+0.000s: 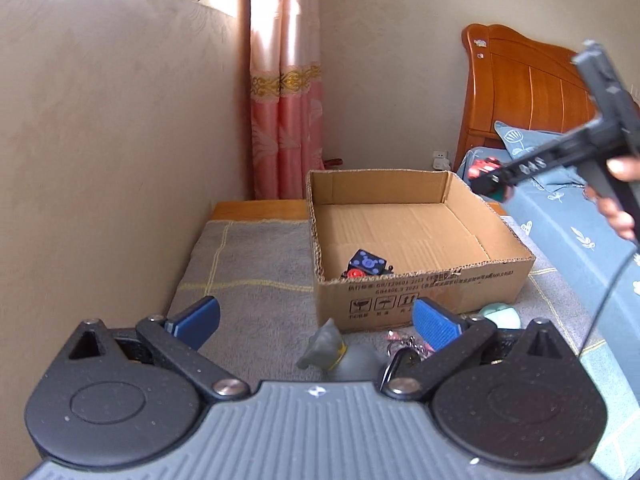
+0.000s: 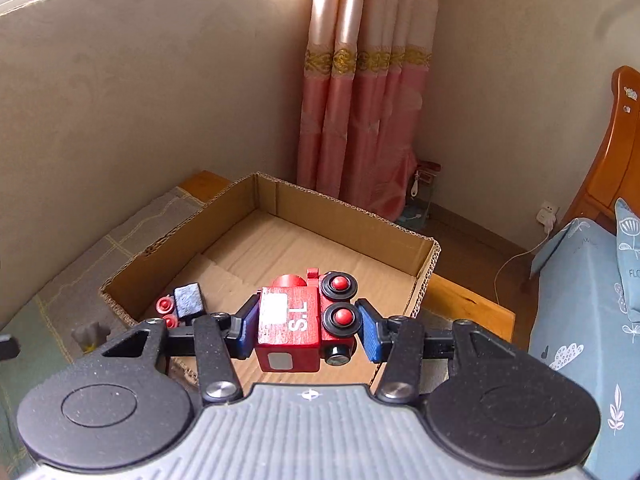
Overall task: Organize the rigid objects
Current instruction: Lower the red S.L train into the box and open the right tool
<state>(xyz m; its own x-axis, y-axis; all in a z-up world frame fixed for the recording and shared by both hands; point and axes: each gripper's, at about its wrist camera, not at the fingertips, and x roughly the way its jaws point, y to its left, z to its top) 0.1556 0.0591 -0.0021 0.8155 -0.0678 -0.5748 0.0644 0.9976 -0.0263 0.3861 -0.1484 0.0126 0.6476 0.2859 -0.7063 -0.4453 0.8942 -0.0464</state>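
An open cardboard box stands on a grey cloth. Inside it, near the front wall, lies a blue toy wagon with red wheels. My right gripper is shut on a red wooden toy train marked "S.L" and holds it in the air above the box's near edge; it also shows in the left wrist view at the right. My left gripper is open and empty, low over the cloth in front of the box. A grey figurine lies between its fingers.
A bunch of keys and a pale green round object lie on the cloth by the box's front. A bed with blue bedding is at the right. A wall is at the left, a pink curtain behind the box.
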